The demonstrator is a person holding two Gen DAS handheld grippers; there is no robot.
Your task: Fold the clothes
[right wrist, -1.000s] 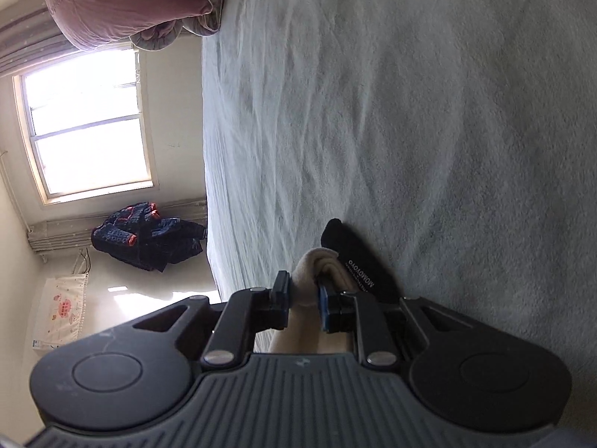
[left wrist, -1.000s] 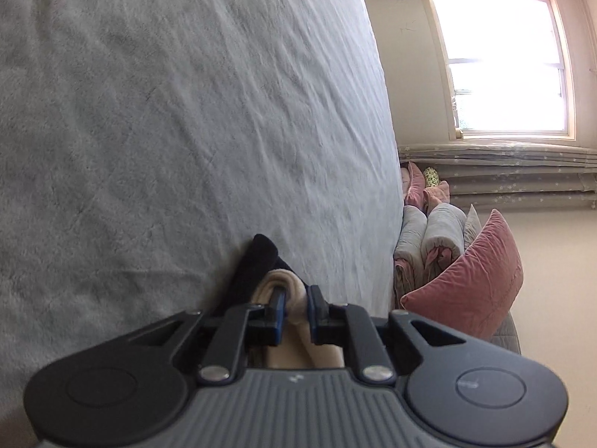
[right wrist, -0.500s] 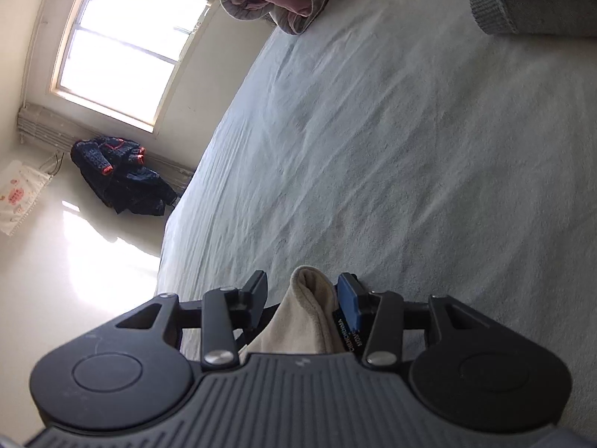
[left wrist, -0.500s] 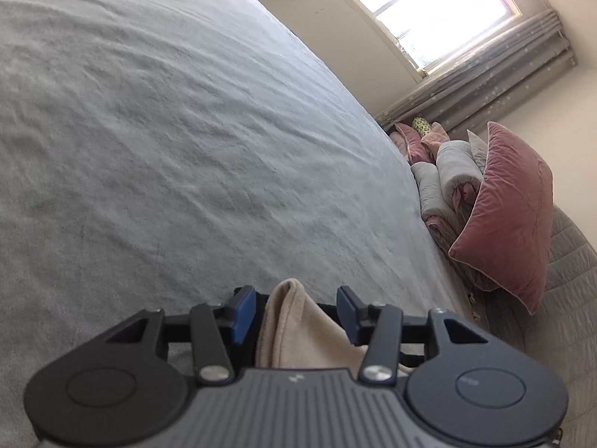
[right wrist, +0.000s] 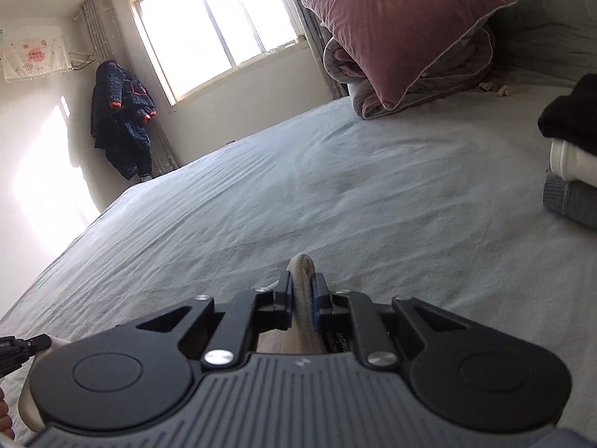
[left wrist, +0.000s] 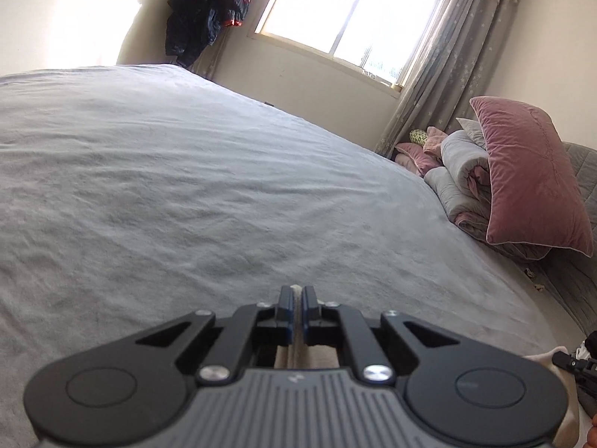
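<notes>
Both grippers pinch the same beige garment (right wrist: 303, 261), each on its own folded edge, which suggests the cloth is being lifted by two corners so it hangs flat and can be laid out on the bed (left wrist: 186, 194) for the next fold. The left gripper (left wrist: 297, 311) has just been closing, and its jaws now stand almost together with only a thin beige edge squeezed between the blue pads. The right gripper (right wrist: 302, 304) has also just been closing, and grips a thicker roll of the cloth, whose rounded tip pokes out beyond the pads. The garment hangs at the near edge of the bed, mostly hidden beneath the gripper bodies. The grey spread ahead lies bare, so nothing blocks a laying-out there. At the head end a pink cushion (left wrist: 530, 183) leans on rolled quilts (left wrist: 459, 179); a stack of folded clothes (right wrist: 572, 164) sits at the right edge, and a dark jacket (right wrist: 121, 127) hangs beside the window (left wrist: 354, 11).
</notes>
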